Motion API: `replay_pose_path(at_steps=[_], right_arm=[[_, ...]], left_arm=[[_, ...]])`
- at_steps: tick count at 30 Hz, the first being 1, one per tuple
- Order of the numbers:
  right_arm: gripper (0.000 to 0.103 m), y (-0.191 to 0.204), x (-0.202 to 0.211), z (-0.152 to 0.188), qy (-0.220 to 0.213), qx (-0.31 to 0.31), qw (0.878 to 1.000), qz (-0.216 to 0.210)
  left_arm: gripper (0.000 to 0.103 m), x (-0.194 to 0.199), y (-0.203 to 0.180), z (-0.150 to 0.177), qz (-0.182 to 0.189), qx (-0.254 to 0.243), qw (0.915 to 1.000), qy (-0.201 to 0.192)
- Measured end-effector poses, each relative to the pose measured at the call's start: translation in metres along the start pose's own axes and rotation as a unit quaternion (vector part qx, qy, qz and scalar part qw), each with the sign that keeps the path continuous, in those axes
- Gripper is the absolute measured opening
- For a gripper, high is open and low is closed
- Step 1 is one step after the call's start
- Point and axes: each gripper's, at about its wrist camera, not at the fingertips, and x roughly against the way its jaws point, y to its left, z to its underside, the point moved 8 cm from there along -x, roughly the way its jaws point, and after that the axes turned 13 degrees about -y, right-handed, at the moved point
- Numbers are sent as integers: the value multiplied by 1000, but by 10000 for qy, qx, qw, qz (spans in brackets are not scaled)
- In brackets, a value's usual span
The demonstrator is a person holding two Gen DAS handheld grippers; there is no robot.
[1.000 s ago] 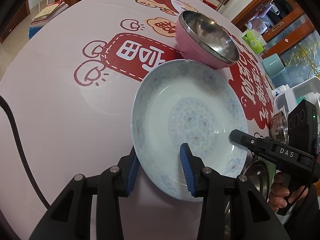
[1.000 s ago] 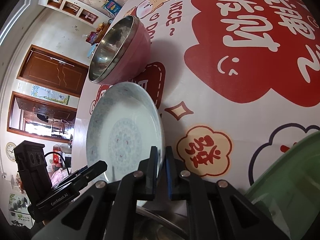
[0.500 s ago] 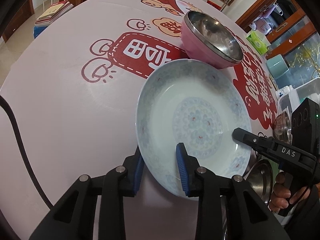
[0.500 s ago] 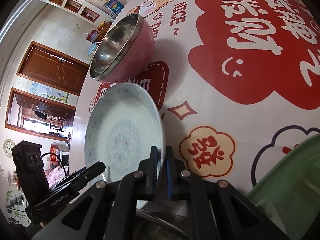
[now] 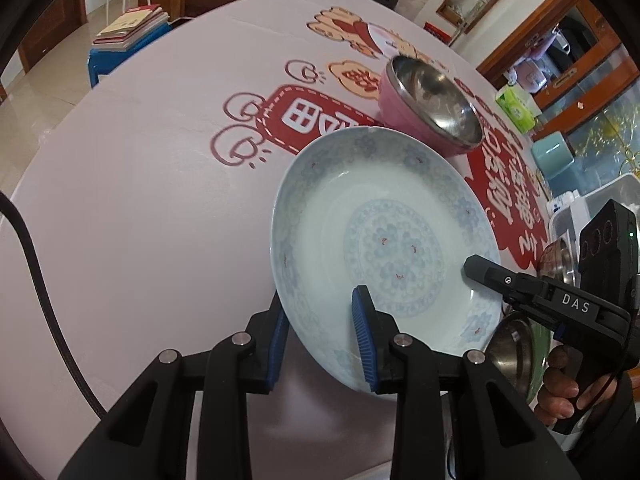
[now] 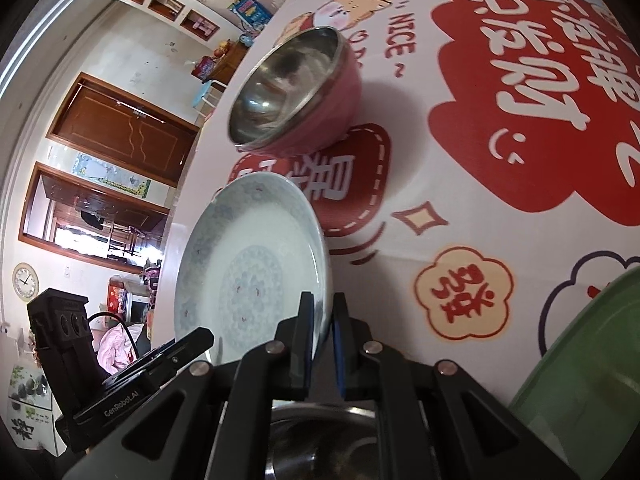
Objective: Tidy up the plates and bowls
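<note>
Both hand-held grippers (image 5: 320, 334) (image 6: 322, 330) on the tilted plate's (image 5: 380, 240) near rim.

Both views are bright and evenly lit by soft daylight. The pink bowl (image 6: 296, 92) throws a soft shadow on the surface (image 5: 132, 208) to its right, and its steel inside carries dull reflections. The plate (image 5: 384, 240) has a mild sheen, no harsh glare. Strong fisheye bending curves the room, with black corners. Everything is sharp.
</note>
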Motion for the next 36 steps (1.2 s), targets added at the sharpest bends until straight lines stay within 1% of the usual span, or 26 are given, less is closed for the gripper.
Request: replay_pose_path(at_steps=[4, 12, 20, 27, 36], right_arm=[[8, 13, 5, -1, -72, 89, 9999, -71], [9, 38, 20, 2, -207, 280, 9991, -229], [9, 62, 43, 18, -265, 509, 9979, -311], [11, 77, 70, 43, -385, 659, 9967, -271], [12, 91, 97, 87, -357, 615, 9970, -313]], left_arm=[[30, 19, 1, -3, 31, -52, 9999, -144], [30, 56, 7, -5, 35, 16, 9990, -446], [30, 99, 15, 1, 80, 79, 9972, -738], [30, 138, 17, 10, 190, 54, 9951, -965], [30, 188, 17, 22, 337, -119, 9914, -1261]])
